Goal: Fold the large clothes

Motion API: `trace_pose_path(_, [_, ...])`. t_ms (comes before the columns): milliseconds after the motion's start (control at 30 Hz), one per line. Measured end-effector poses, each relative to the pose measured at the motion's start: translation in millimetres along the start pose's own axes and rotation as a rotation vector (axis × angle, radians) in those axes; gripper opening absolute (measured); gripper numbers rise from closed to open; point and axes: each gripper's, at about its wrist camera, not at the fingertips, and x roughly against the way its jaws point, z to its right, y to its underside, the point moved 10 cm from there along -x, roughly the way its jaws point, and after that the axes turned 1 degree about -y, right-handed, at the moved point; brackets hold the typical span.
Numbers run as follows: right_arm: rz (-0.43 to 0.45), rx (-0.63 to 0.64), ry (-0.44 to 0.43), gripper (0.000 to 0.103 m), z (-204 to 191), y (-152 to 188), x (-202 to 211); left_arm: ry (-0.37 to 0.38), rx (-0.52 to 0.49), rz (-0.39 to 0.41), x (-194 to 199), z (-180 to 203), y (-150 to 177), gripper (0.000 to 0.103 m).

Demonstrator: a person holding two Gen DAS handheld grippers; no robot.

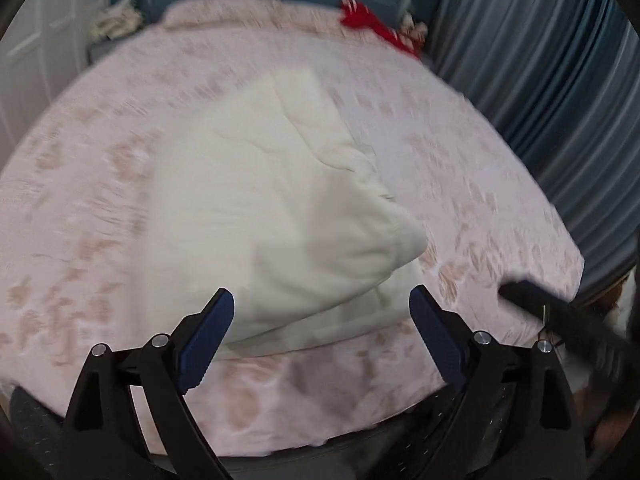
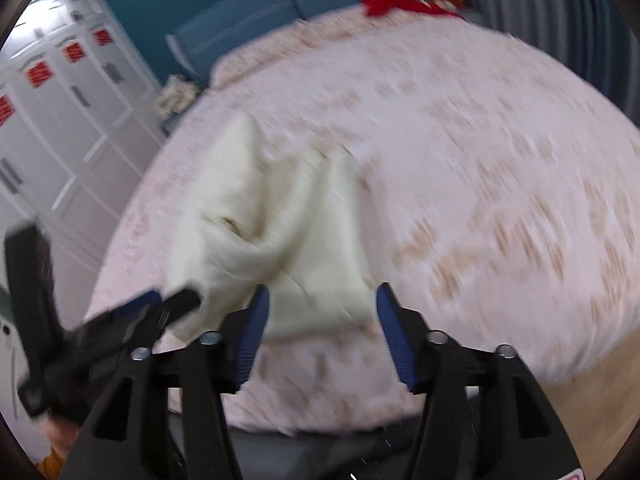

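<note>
**Both claws empty above the cream garment**

Cream-white, soft, thick-looking garment (image 1: pixel 280 200), bunched and part-folded, lies on the pale pink bedspread with faded tan floral print (image 1: pixel 460 152), toward the bed's near side. Nothing grips it. Both views are motion-blurred; seams and edges are soft.

Left gripper (image 1: pixel 322 312): jaws spread wide, blue pads clear of cloth. The garment's near lower edge sits just ahead of the fingertips, roughly centred between them. Nothing is held.

Right gripper (image 2: pixel 322 304): jaws parted, less wide than the left, empty. The garment's near corner shows between the fingertips and to the left of them, but the pads do not press on it.

Key relation: the garment's long axis runs away from both claws, up the bed toward the blue padded headboard (image 2: pixel 280 4), leaning slightly left in the right wrist view. The bulk lies dead ahead of the left claw and ahead-left of the right one. My judgement: the left is better lined up for the near edge, and the right would need to shift left to take a matching corner.

Writing: red labels on the white panelled wardrobe doors (image 2: pixel 72 92) are too blurred to read. A red cloth item (image 1: pixel 372 24) lies by the headboard, well apart from the garment. No brand is legible.
</note>
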Motion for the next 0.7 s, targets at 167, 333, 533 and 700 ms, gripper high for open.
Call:
trace_pose_path(167, [-0.008,0.019,-0.106,0.06,-42.2,-38.7,-23.8,-0.11,0.142,-0.005,18.8,-70.6,5.3,0.087])
trace_pose_path(333, [-0.077,-0.021,-0.145,0.06,-67.4,-53.2,-66.2,-0.15,0.272,-0.033,11.9,-116.3,7.4,0.086])
trace_pose_path(533, [-0.193,-0.102,-0.173,0.045,-65.0,-50.9,-111.0,-0.169,0.259,-0.031,3.6,-118.4,-7.9,0.086])
trace_pose_path(700, [-0.171,-0.056,-0.176,0.015,-53.1,-54.5,-94.9,-0.126,0.256,-0.036,-4.6,-98.5,-16.0,0.086])
